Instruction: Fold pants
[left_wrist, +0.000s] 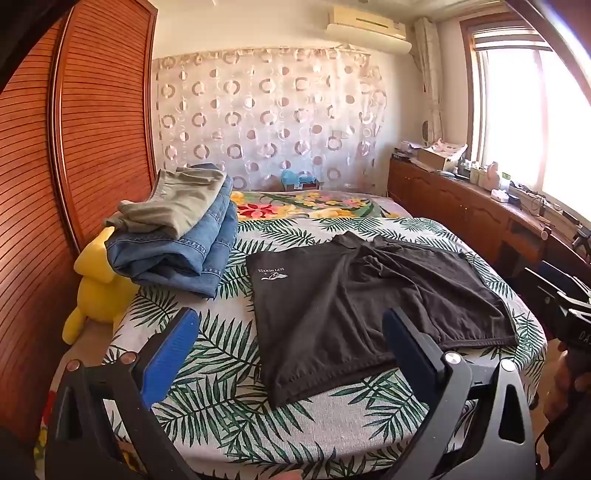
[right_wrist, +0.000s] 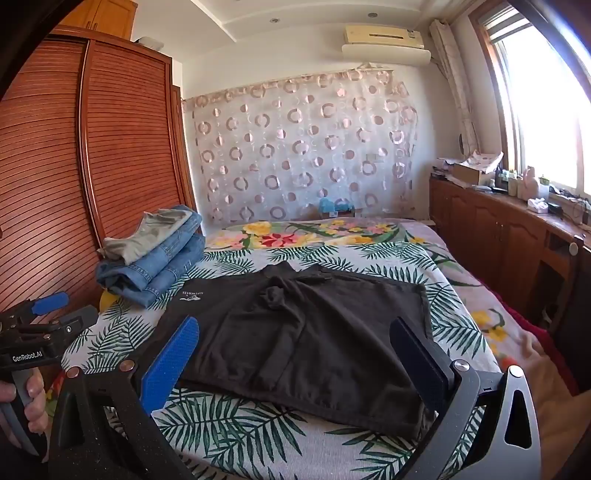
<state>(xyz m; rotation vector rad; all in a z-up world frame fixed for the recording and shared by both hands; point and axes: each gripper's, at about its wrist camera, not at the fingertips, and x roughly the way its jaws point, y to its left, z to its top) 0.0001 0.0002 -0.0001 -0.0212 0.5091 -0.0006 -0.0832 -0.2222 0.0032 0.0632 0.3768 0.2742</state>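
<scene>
The bed (left_wrist: 332, 424) fills most of both views, covered by a palm-leaf sheet, with a floral blanket (left_wrist: 314, 205) across its far end. A slatted wooden wardrobe (left_wrist: 92, 129) stands along the left side, and a patterned curtain (left_wrist: 266, 118) with ring motifs hangs on the far wall under an air conditioner (left_wrist: 369, 27). A wooden counter (left_wrist: 461, 199) runs beneath the bright window on the right, carrying boxes and bottles.

The black pants (left_wrist: 362, 306) lie spread flat near the middle of the bed, close to the near edge, with a small white logo on the left portion and bunched fabric around the middle of the far edge. To their left, apart from them, sits a stack of 2 folded garments: blue jeans (left_wrist: 177, 247) underneath and a khaki pair (left_wrist: 173, 203) on top. A yellow plush toy (left_wrist: 99, 291) leans between that stack and the wardrobe.

The left hand-held gripper (left_wrist: 291, 332) hovers over the near left part of the pants, its jaws spread wide and holding nothing. The right hand-held gripper (right_wrist: 295, 339) hovers above the pants too, also spread wide and empty, with the garment visible between its blue and dark pads
</scene>
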